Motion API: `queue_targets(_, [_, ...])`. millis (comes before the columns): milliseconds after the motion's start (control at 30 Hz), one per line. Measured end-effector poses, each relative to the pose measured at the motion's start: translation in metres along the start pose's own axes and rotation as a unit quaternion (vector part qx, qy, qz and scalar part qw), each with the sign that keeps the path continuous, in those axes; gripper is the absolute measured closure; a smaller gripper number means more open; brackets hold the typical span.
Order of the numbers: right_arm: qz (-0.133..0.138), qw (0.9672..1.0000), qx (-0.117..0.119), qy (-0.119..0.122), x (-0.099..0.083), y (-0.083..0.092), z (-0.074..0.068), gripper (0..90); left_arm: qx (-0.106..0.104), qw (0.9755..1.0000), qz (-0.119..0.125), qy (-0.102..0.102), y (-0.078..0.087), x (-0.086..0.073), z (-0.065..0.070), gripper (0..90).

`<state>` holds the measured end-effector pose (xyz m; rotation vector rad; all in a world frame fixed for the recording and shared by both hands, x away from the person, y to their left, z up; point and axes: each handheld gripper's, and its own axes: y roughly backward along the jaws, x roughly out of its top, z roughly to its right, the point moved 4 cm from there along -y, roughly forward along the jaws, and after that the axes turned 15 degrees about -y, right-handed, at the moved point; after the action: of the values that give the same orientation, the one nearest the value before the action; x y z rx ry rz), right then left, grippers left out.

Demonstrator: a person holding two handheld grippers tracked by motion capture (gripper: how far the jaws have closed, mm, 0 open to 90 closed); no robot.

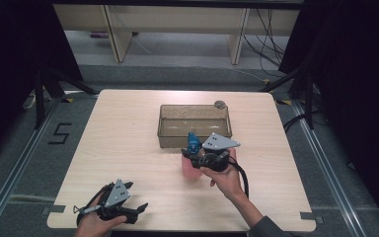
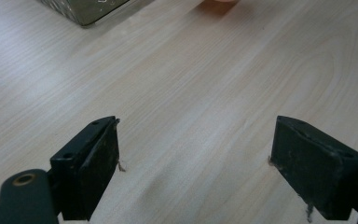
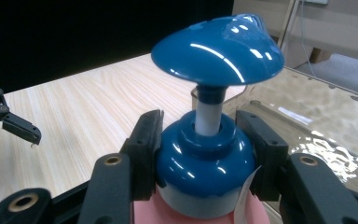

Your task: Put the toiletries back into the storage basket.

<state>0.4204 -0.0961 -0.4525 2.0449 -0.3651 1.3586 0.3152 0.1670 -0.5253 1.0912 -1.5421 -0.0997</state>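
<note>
The light wooden worktop [image 1: 128, 148] carries a clear rectangular plastic tub with water [image 1: 194, 126] near its far middle. Just in front of the tub stands a pink plastic bottle with a blue pump head [image 3: 208, 154]. The right gripper [image 3: 205, 140] has its fingers clenched on the blue collar under the pump head. To move it well, I think the bottle should stay upright and clear the tub's near wall. The left gripper [image 1: 116, 202] rests at the near-left edge, fingers released and empty, well apart.
</note>
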Motion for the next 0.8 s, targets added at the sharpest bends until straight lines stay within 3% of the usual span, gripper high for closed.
queue_targets(133, [-0.004, 0.9998, -0.001, -0.019, 0.0, 0.002, 0.0, 53.7, 0.0, 1.0, 0.001, 0.0, 0.0, 0.0, 0.0, 14.8])
queue_targets(200, [-0.006, 0.9997, -0.004, -0.021, 0.0, 0.003, 0.001, 53.7, 0.001, 1.0, 0.0, 0.001, 0.0, 0.0, 0.0, 14.8])
queue_targets(233, [-0.002, 0.9999, -0.011, -0.004, 0.002, 0.003, 0.003, 53.7, 0.004, 1.0, 0.001, 0.006, 0.0, 0.0, 0.0, 14.8])
queue_targets(300, [-0.003, 0.9999, -0.004, -0.01, 0.003, 0.004, 0.003, 53.7, 0.002, 1.0, -0.002, 0.004, 0.0, 0.0, 0.0, 14.8])
queue_targets(567, [0.006, 0.9994, -0.02, -0.029, 0.02, 0.014, 0.008, 53.8, -0.003, 1.0, 0.0, 0.007, -0.001, -0.001, 0.0, 14.8])
queue_targets(667, [0.011, 0.9993, -0.027, -0.025, 0.027, 0.018, 0.011, 53.7, 0.003, 1.0, -0.003, 0.004, -0.001, -0.001, -0.002, 14.9])
queue_targets(733, [0.016, 0.9993, -0.029, -0.014, 0.032, 0.019, 0.014, 53.7, 0.0, 0.9999, 0.003, 0.013, -0.001, -0.001, 0.0, 14.8])
queue_targets(767, [0.02, 0.9992, -0.028, -0.021, 0.034, 0.019, 0.014, 53.7, -0.005, 1.0, -0.001, 0.005, -0.001, -0.001, 0.0, 14.8])
queue_targets(800, [0.015, 0.9993, -0.034, -0.007, 0.038, 0.021, 0.016, 53.7, -0.003, 1.0, -0.001, 0.003, -0.001, -0.001, -0.001, 14.9])
